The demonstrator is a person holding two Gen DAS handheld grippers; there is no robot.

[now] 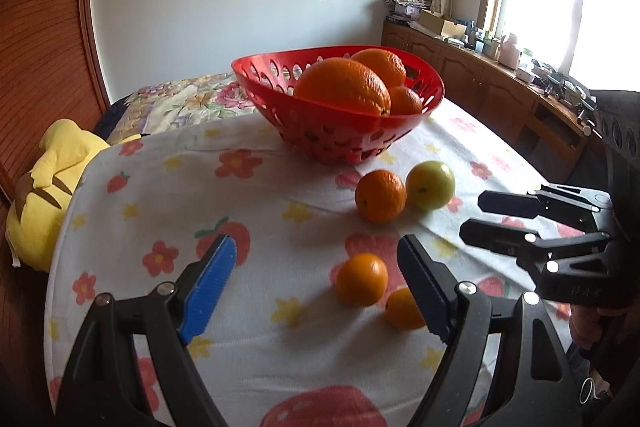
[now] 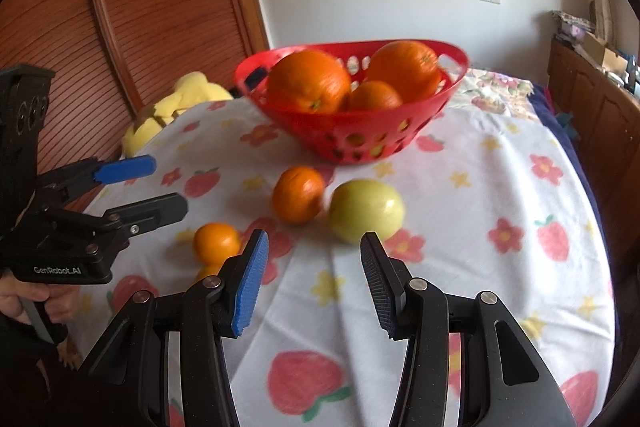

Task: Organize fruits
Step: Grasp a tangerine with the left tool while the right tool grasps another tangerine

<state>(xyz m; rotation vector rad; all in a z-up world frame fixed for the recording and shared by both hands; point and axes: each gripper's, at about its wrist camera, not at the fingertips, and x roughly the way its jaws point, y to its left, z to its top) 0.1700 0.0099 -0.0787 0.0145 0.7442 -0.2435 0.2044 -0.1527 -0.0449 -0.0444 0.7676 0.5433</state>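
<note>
I hold a two-finger gripper in each hand above a round table draped in a white cloth (image 1: 256, 187) printed with strawberries and flowers. My left gripper (image 1: 316, 259) has its blue-padded fingers spread wide and holds nothing. My right gripper (image 2: 312, 255) is likewise spread apart and empty, hovering over the cloth.

Toward the far side of the table stands a red perforated basket (image 1: 320, 123). Inside it lie three oranges: a large orange (image 1: 344, 87) at the front, a second large one (image 1: 382, 65) behind it, and a smaller one (image 1: 406, 101) tucked at the right.

Four fruits lie loose on the cloth in front of the basket. A medium orange (image 1: 380, 195) and a green apple (image 1: 430, 185) sit touching each other, the apple on the right. Nearer to me, two small oranges rest side by side: one small orange (image 1: 362, 279) sits between my left gripper's fingers as the left camera sees it, and the other small one (image 1: 402, 309) is partly hidden behind the right-hand finger. From the right camera, the apple lies just beyond my right gripper's fingertips.

A yellow plush toy (image 1: 44, 183) lies beside the table's left edge, against a wooden slatted door (image 2: 132, 7). A wooden cabinet (image 1: 480, 75) runs beneath a bright window on the right.
</note>
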